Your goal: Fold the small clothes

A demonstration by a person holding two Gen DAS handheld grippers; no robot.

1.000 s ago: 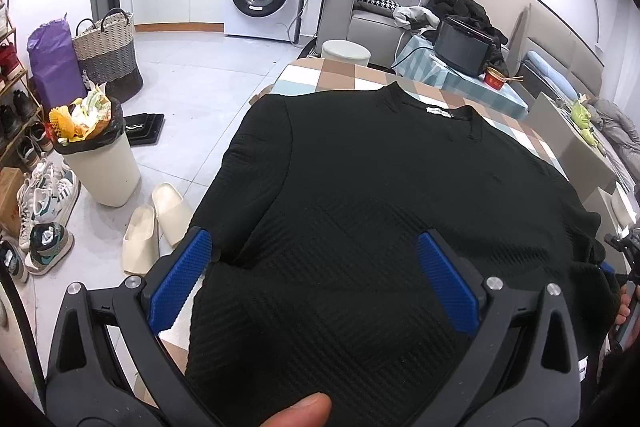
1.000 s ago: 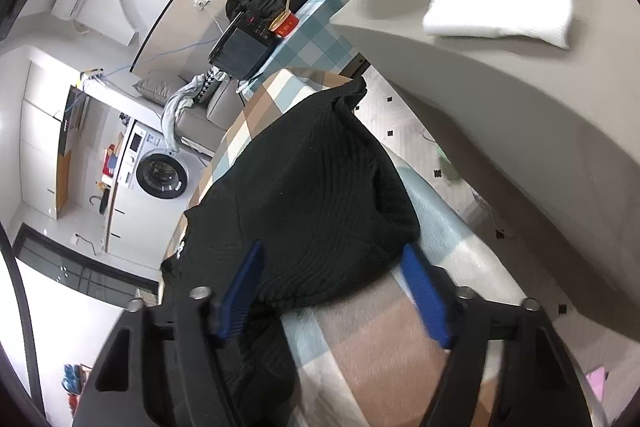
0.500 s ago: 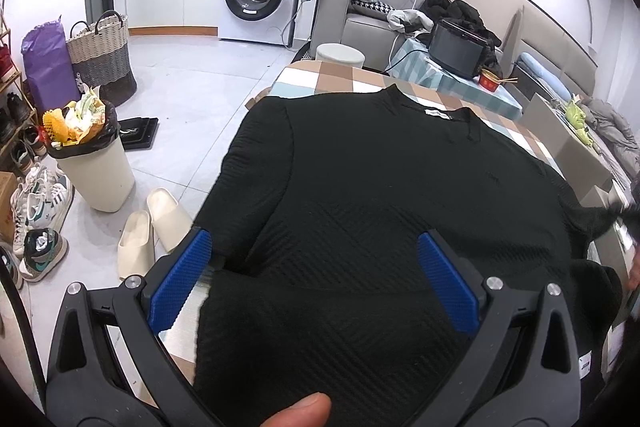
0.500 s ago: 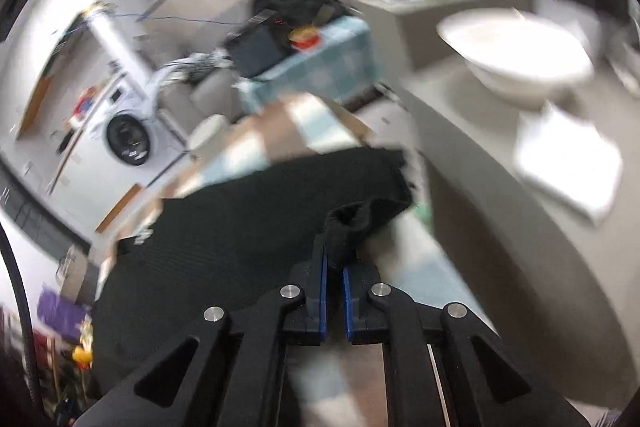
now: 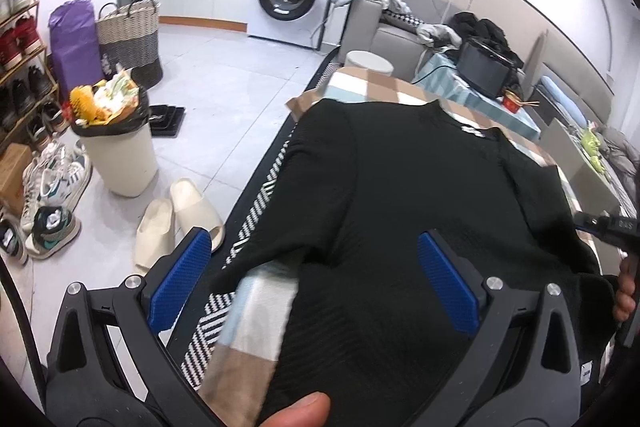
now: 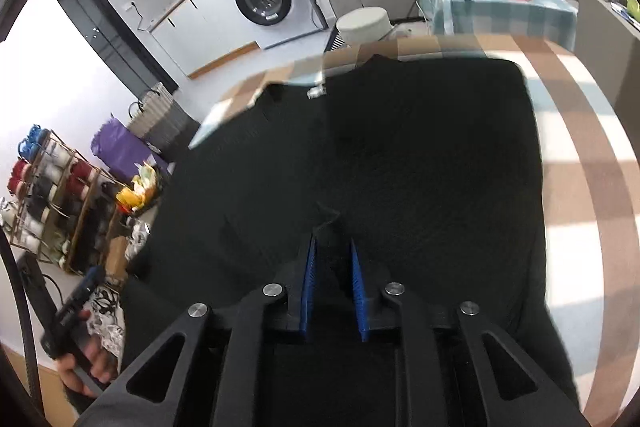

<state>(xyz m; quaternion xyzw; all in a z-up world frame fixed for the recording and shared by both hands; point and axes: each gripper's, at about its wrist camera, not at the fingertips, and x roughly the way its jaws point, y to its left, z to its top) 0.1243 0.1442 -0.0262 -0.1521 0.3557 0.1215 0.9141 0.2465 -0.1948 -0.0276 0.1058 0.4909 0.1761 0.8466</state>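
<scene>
Across the desk with its checked cloth lies the black sweater, spread flat with the collar at the far end and the hem toward the person; it covers most of the top, and its left side hangs close to the desk's edge above the striped rug. On the right side the sleeve already seems drawn in over the body, giving a straight edge there, so the step in hand looks like the first side fold.

The right claw is nearly pressed together, its blue pads pinching a small bunch of the sweater's dark knit over the middle of the garment. My reading is that it is carrying the sleeve end across and has yet to lay it down.

The left claw is spread wide and grips nothing; it hovers over the near left part of the sweater, where a strip of cloth-covered desk shows beside a loose fold.

Next, the right claw would need to set its pinched fabric flat and let go without dragging the layer beneath. The left claw then calls for a low approach to the left sleeve or shoulder edge, taking only the top layer so the matching fold lands square.
</scene>
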